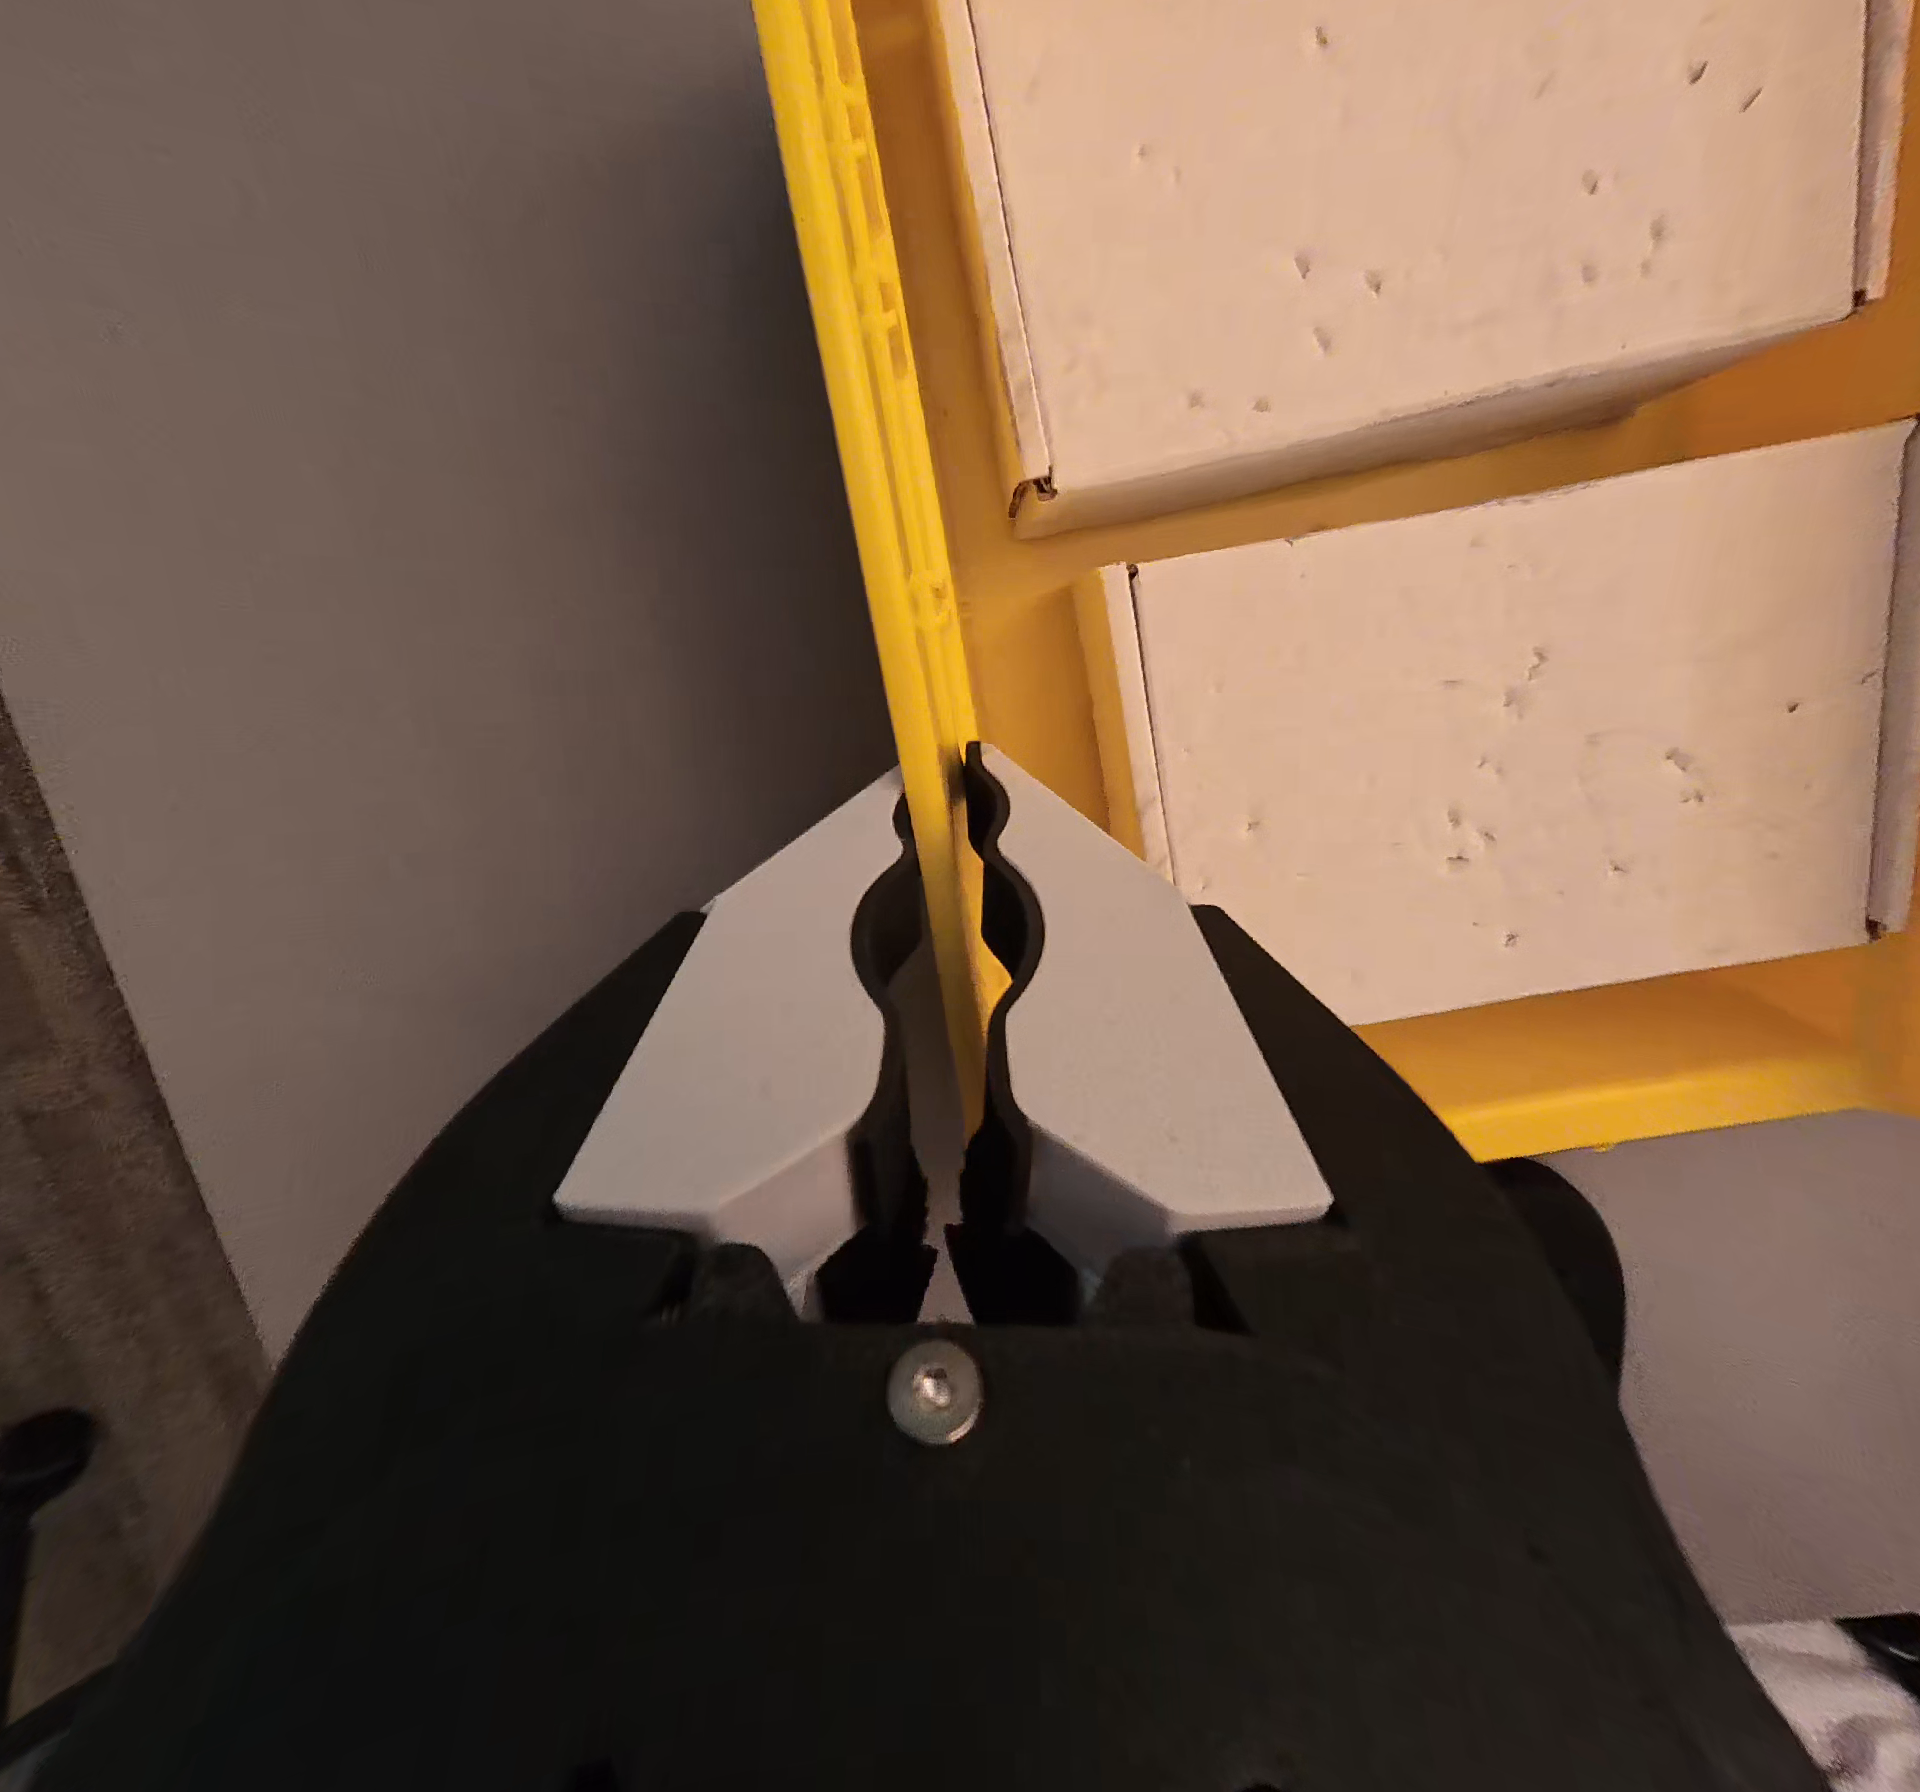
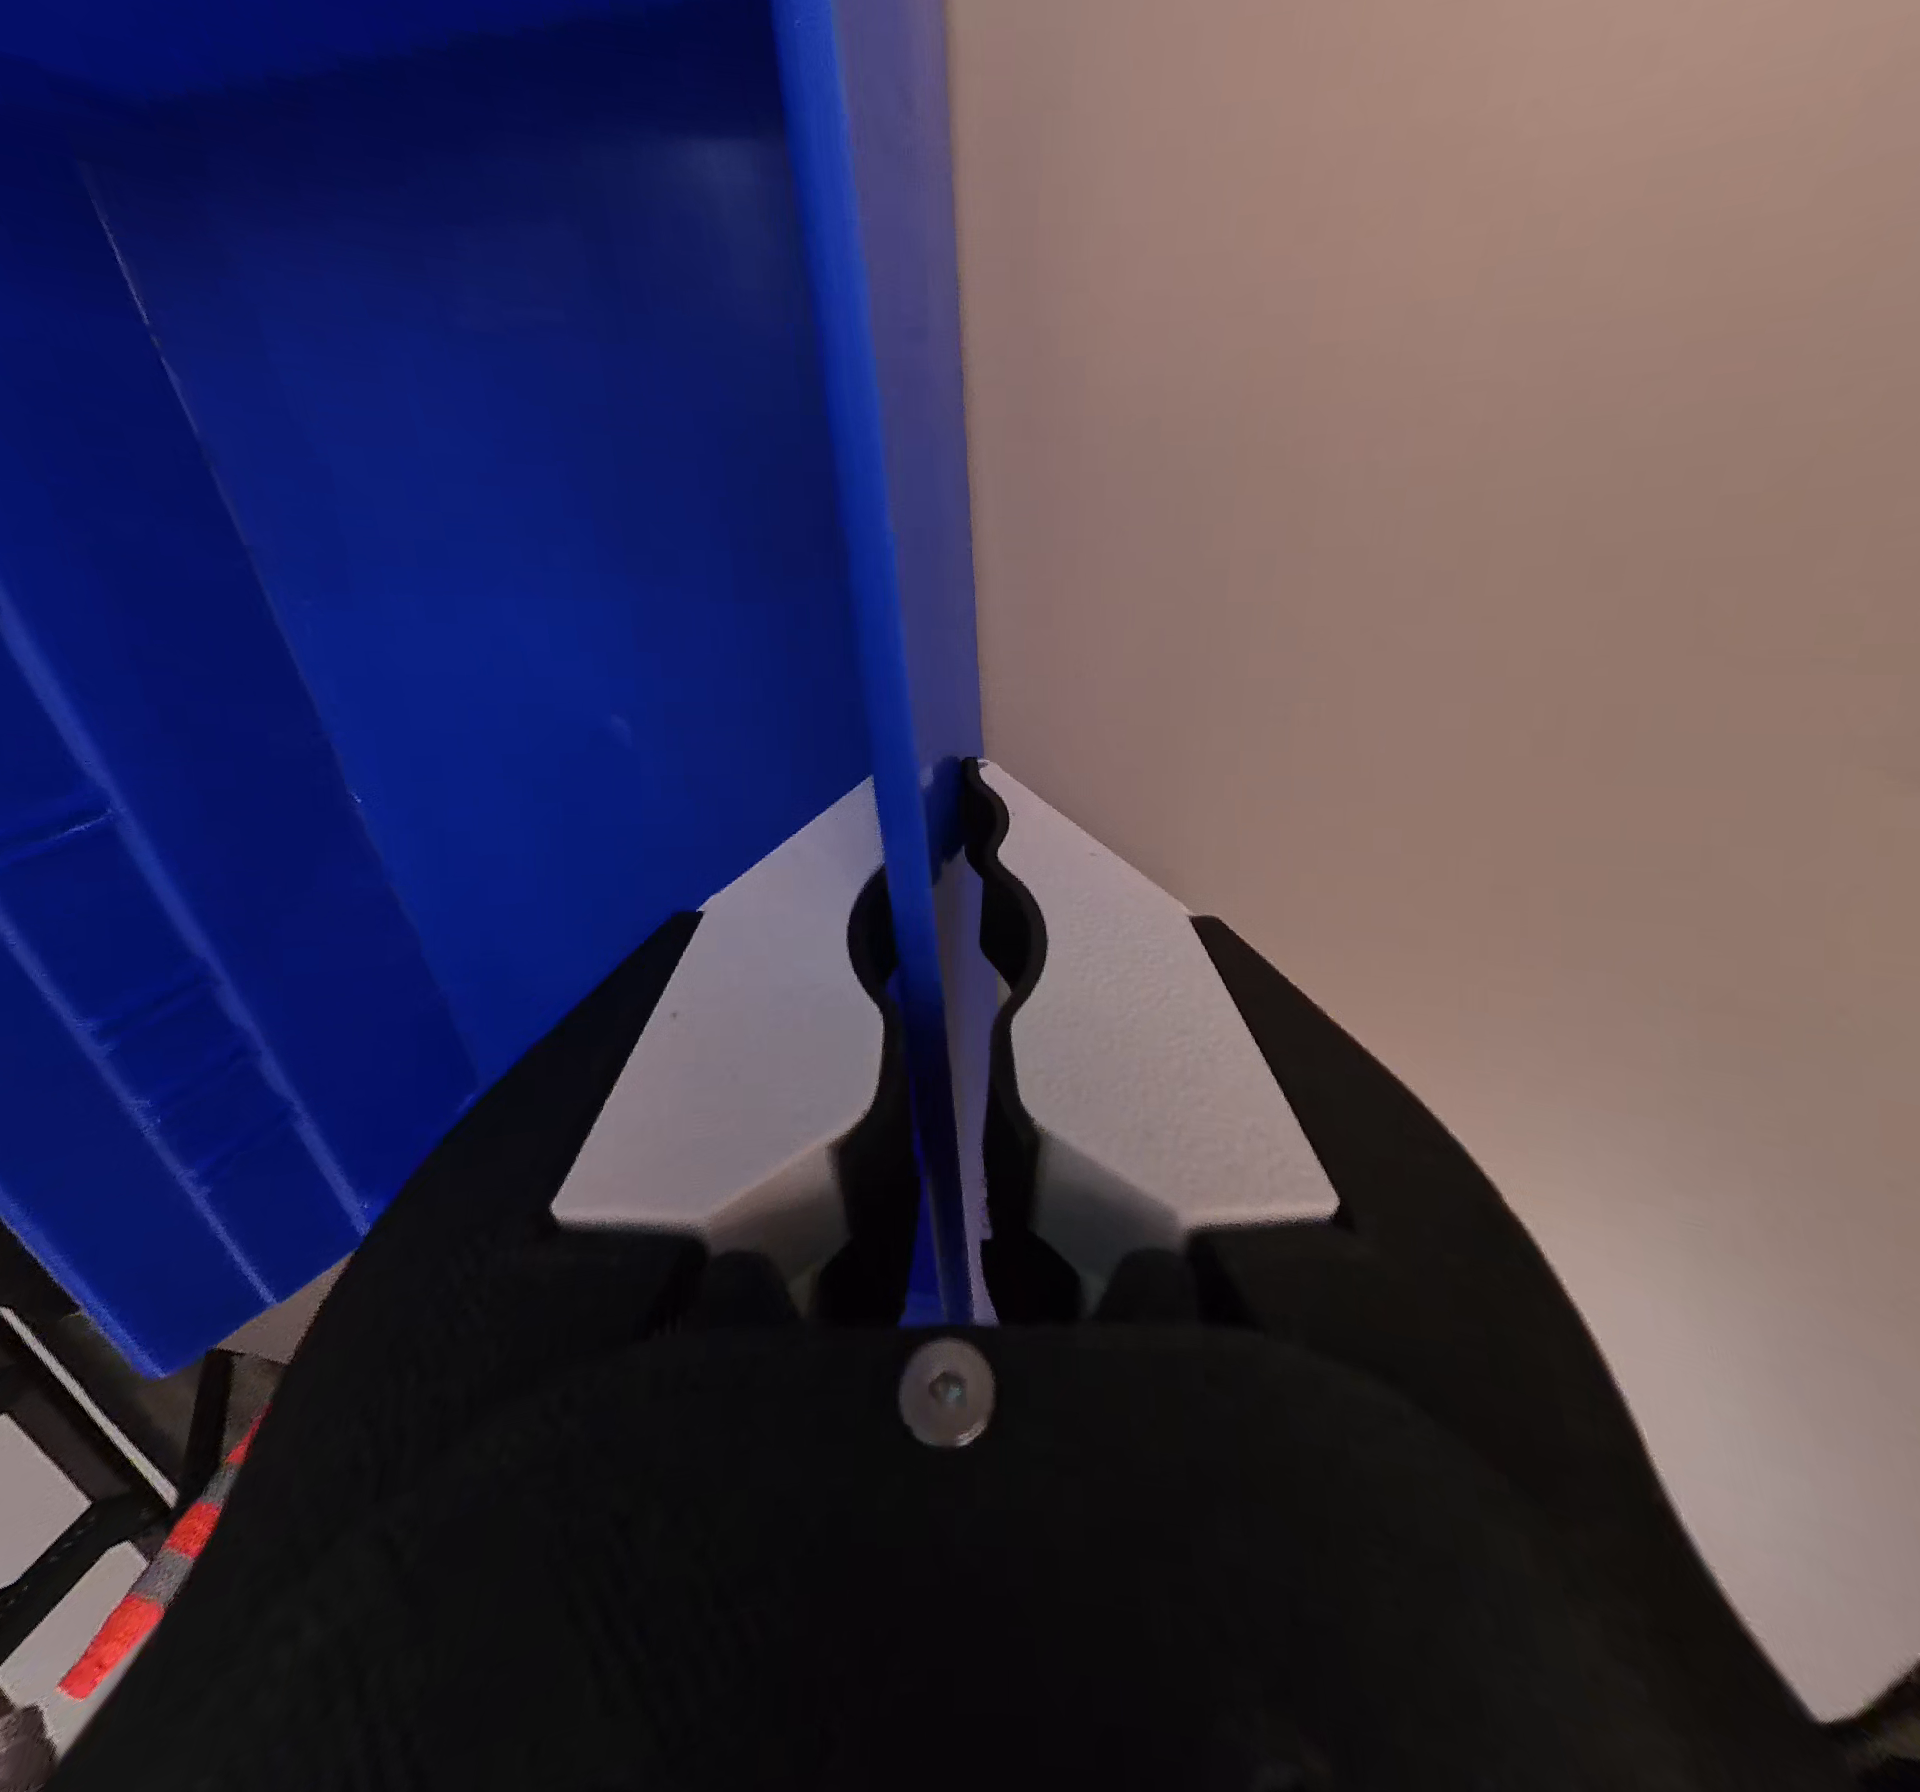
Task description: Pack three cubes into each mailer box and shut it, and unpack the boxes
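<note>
Gripping yellow bin (image 1: 1023, 599) by side wall: left gripper (image 1: 940, 786) pinching wall edge. Two white mailer boxes (image 1: 1455, 184) inside bin, lids shut, one behind other. Right gripper (image 2: 930, 807) pinching side wall of blue bin (image 2: 468, 495); visible interior bare, no cubes in view. Step, likely: positioning both bins before packing or unpacking. Next move calls for setting bins down level, releasing walls, then reaching for nearer box.
</note>
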A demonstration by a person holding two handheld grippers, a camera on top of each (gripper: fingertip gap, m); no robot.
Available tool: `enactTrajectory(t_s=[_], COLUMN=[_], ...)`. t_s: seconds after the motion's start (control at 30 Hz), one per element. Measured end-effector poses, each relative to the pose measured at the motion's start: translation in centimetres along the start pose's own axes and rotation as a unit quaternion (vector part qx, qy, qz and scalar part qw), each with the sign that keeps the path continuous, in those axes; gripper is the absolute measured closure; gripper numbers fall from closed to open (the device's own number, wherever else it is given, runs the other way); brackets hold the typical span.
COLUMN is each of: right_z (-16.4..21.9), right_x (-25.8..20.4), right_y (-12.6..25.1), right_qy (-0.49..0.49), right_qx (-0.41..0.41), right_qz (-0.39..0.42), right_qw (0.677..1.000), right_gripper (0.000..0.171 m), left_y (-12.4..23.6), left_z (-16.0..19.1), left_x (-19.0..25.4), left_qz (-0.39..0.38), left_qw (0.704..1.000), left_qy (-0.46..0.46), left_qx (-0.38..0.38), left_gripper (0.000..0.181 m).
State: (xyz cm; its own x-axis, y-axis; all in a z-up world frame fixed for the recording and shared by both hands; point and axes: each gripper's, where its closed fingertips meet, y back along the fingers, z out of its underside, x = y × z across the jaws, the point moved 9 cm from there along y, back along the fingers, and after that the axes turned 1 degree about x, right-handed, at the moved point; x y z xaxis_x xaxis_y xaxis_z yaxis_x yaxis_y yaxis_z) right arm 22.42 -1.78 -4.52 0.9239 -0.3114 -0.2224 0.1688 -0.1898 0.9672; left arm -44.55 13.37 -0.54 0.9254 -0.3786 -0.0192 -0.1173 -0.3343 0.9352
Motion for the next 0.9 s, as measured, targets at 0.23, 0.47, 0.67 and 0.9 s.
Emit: enactTrajectory(t_s=[0.23,0.47,0.67,0.9], right_z=[-0.5,0.1,0.0,-0.1], right_x=[-0.2,1.9,2.6,3.0], right_y=[-0.1,0.4,0.6,0.6], right_qy=[-0.007,-0.017,-0.024,-0.007], right_qx=[0.004,0.014,0.015,0.026], right_qz=[-0.010,0.001,0.005,0.007], right_qw=[1.000,1.000,1.000,1.000], right_gripper=[0.167,0.168,0.168,0.168], left_y=[-0.2,-0.2,-0.2,-0.1], left_z=[-0.2,0.1,0.1,0.6], left_x=[0.6,0.8,0.6,0.1], left_qz=[0.002,0.001,0.018,0.033], left_qw=[0.999,0.998,0.997,0.997], left_qy=[-0.033,-0.061,-0.068,-0.067], left_qx=[0.015,0.029,0.032,0.036], left_gripper=[0.178,0.177,0.177,0.178])
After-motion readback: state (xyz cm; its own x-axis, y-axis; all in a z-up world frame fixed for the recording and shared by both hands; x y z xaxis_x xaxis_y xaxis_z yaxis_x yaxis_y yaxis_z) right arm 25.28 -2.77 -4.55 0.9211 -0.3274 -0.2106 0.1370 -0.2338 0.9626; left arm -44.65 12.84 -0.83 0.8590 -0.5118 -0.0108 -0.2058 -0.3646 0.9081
